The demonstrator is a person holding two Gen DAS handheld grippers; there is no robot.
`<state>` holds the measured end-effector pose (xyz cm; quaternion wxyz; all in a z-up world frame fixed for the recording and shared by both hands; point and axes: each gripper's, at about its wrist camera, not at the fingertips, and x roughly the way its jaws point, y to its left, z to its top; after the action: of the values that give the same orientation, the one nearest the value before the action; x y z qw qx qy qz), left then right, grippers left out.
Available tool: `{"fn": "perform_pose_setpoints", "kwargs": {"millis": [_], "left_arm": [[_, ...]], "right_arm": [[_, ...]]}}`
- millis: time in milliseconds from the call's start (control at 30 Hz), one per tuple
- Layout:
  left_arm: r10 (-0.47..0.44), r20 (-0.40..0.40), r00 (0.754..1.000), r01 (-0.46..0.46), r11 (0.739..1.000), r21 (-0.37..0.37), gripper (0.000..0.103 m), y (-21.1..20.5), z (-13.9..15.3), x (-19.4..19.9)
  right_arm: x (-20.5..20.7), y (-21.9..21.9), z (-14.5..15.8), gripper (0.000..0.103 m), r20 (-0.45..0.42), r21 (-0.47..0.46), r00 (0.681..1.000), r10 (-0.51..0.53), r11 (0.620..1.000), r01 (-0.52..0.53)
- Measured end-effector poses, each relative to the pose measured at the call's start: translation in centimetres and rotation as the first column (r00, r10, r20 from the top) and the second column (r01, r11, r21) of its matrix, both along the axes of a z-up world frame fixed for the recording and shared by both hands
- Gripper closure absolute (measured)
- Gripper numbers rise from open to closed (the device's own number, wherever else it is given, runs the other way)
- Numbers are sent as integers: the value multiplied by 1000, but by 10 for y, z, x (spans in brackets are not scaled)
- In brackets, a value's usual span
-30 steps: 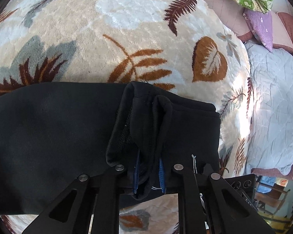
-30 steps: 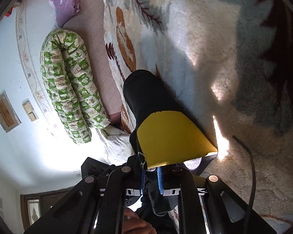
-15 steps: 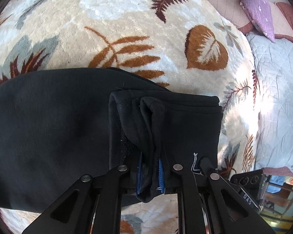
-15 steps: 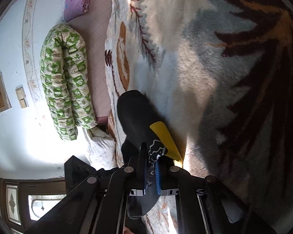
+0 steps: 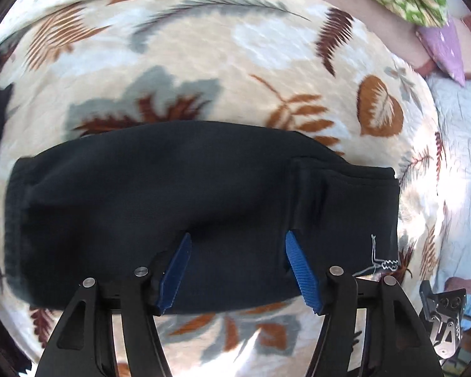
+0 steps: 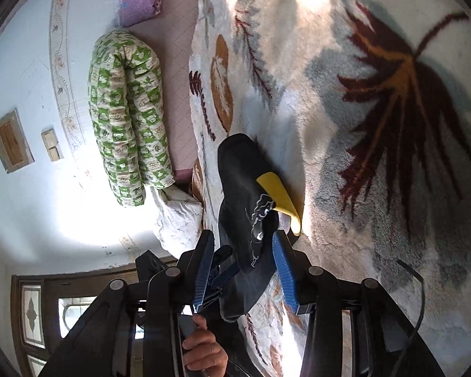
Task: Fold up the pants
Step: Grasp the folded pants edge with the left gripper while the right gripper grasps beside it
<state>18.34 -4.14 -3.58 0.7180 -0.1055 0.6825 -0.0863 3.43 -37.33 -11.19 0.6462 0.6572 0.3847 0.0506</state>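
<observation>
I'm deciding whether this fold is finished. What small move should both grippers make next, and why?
Probably lift both clear. The left gripper has its jaws opening above the black pants, which lie doubled flat on the leaf-print blanket. The right gripper is opening too, but cloth still hangs between its jaws, so ease it back slowly.

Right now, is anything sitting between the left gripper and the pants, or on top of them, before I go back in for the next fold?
Nothing visible. The left gripper, its jaws opening, hangs right over the black pants, folded flat on the leaf-print blanket, with nothing between the pads and nothing lying on the cloth.
</observation>
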Motion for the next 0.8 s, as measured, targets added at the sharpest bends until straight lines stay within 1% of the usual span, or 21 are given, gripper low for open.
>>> {"fn": "perform_pose_setpoints", "kwargs": {"millis": [67,167,200,233,267,300,333,400,500,567,667,733,767,800], "left_arm": [[39,30,999,-38,999,-33,41,28,19,-8],[78,102,992,-76,997,-30,40,72,51,-23],[88,119,989,-85,996,-25,40,86,60,-27],[97,136,986,-96,995,-15,37,100,69,-31],[107,153,982,-108,994,-1,34,113,75,-34],[117,170,978,-124,992,29,30,128,80,-37],[127,183,975,-140,989,56,29,141,84,-40],[137,195,971,-156,984,86,29,162,85,-45],[154,184,971,-170,983,73,29,186,82,-51],[176,163,971,-185,982,46,29,199,73,-48],[200,134,971,-202,979,6,29,211,55,-36],[213,123,969,-212,977,-22,29,218,42,-28],[221,118,968,-218,975,-36,29,221,36,-23],[228,114,967,-224,973,-51,29,226,31,-20]], "right_arm": [[1,4,16,61,35,-52,999,38,998,-36],[13,28,39,61,77,-156,985,155,978,-142],[19,40,44,61,85,-191,975,205,964,-186],[25,54,48,61,86,-224,964,253,947,-229],[31,70,51,61,86,-255,947,308,926,-278],[37,87,53,61,86,-282,928,361,903,-325],[43,105,54,61,85,-309,907,414,876,-370],[54,145,54,61,78,-365,854,515,811,-456],[65,206,55,61,67,-458,764,641,700,-547],[65,244,57,58,47,-537,699,714,608,-585],[65,298,59,55,-4,-658,617,787,463,-594],[64,325,59,49,-42,-721,583,812,379,-580],[64,336,58,46,-59,-746,573,817,345,-569],[65,347,57,45,-76,-768,565,821,314,-559]]}}
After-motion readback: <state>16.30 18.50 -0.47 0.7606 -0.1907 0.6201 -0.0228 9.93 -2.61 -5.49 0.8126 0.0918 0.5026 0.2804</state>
